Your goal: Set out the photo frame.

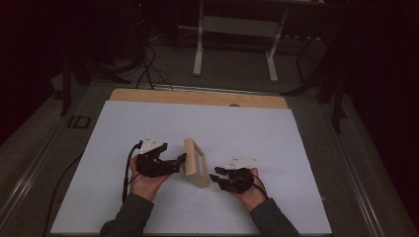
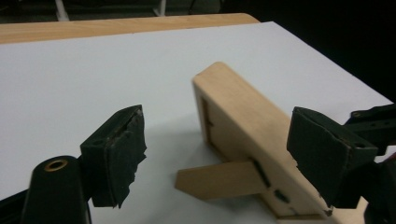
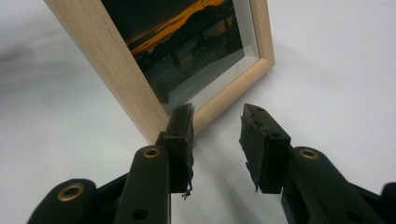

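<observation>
A light wooden picture frame [image 1: 196,168] stands upright on the white sheet [image 1: 207,123], propped by its back stand [image 2: 217,179]. My left gripper [image 1: 180,159] is at its left side, behind the frame. In the left gripper view the left gripper [image 2: 222,142] is open wide, with the frame's back [image 2: 243,126] between the jaws and neither pad pressing on it. My right gripper [image 1: 216,174] is at the frame's front, open. In the right gripper view the right gripper [image 3: 217,126] points at the frame's lower corner [image 3: 205,116], below a sunset picture [image 3: 187,42] under glass.
The white sheet covers a wooden table whose bare strip [image 1: 197,97] shows at the far edge. Beyond it a white metal stand [image 1: 236,39] is on the floor. Cables [image 1: 148,69] lie at the back left. Open sheet surrounds the frame on all sides.
</observation>
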The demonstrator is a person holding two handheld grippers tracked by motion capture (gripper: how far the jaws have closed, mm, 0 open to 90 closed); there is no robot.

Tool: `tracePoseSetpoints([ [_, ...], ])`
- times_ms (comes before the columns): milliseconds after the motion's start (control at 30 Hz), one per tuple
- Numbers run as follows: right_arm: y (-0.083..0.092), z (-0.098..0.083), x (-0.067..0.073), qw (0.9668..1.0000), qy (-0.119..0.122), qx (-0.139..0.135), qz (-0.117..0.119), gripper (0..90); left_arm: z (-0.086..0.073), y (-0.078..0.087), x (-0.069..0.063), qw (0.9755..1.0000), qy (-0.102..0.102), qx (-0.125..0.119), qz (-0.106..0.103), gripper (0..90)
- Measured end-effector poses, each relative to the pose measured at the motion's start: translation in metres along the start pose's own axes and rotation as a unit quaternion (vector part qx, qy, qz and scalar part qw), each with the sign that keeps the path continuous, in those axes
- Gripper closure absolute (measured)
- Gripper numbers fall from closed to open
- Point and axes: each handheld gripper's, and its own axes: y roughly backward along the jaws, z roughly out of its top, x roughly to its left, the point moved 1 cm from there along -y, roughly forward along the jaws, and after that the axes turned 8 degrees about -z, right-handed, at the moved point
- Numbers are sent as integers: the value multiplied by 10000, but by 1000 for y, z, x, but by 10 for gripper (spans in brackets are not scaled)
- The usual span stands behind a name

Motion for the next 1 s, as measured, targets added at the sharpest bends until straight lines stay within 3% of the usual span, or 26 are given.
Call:
tracePoseSetpoints([
  [400,1,-1,-2,10000,10,-3,-23,630,0,-21,-24,9998,-13,173,-52,153],
  [700,2,-1,-2,10000,-9,-19,-26,627,-3,-33,-33,9993,-76,367,89,130],
  [1000,2,-1,-2,10000,-15,-23,-24,620,-5,-33,-35,9990,-191,324,258,267],
])
